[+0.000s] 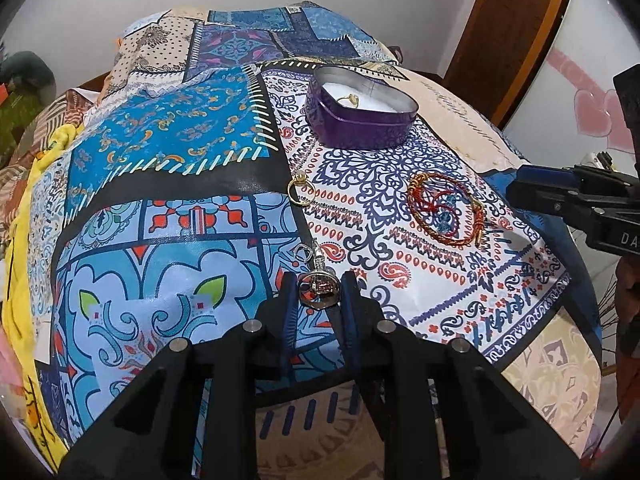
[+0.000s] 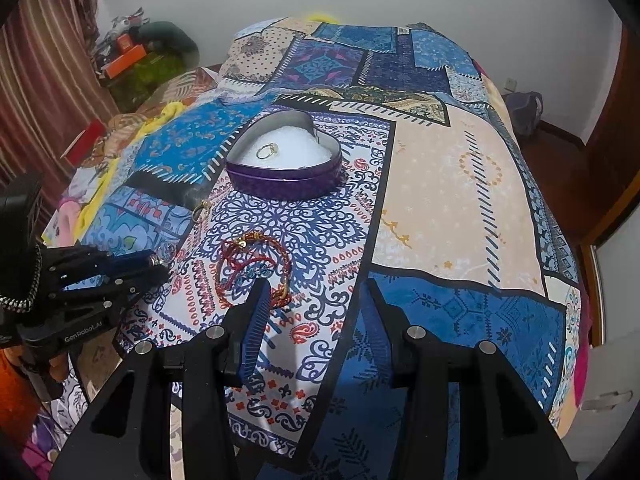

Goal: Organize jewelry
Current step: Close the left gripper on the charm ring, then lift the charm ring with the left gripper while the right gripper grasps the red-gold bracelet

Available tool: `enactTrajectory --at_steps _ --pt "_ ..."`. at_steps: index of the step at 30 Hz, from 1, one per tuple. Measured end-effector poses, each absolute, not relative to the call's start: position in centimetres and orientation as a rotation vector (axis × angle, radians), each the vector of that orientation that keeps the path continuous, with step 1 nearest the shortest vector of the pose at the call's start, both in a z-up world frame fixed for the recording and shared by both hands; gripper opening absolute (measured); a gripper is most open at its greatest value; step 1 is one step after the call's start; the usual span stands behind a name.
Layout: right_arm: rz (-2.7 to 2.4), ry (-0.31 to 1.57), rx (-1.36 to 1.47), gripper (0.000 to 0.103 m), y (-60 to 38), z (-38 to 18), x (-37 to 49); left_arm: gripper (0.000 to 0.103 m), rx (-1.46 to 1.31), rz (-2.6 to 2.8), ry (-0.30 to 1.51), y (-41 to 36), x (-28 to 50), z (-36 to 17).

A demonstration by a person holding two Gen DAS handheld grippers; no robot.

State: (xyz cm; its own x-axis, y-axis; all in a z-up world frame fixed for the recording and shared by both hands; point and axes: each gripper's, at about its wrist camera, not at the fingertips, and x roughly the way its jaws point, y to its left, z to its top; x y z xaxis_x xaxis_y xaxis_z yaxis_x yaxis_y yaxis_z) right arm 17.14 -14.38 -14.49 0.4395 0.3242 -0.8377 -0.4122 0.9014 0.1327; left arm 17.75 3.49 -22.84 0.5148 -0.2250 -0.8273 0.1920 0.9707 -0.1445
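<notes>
Between the left hand-held gripper's (image 1: 318,290) nearly closed fingers sits a silver ring (image 1: 319,289), clamped.

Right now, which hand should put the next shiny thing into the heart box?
Probably the left. Its tool already has its fingers around the silver pendant on the bedspread. The right tool is open and empty beside the red bracelet. The heart box sits straight ahead.

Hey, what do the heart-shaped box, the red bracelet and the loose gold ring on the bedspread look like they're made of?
Heart-shaped box: probably tin; thin glossy purple wall, bare silvery inside, with a white pad that looks like foam or fabric.
Red bracelet: seemingly braided red and gold cord with small gold-coloured end caps; the twisted, matte surface suggests thread, not metal.
Loose gold ring: shiny yellow metal, with a small setting; gold or plating cannot be told.
</notes>
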Motion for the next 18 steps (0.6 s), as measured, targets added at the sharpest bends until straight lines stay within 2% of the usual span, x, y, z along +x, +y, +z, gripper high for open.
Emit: enactTrajectory --at_steps 18 --pt "0.485 1.087 -0.131 0.042 -11.4 -16.9 17.3 0.021 -0.049 -0.205 0.884 4.7 16.0 -19.1"
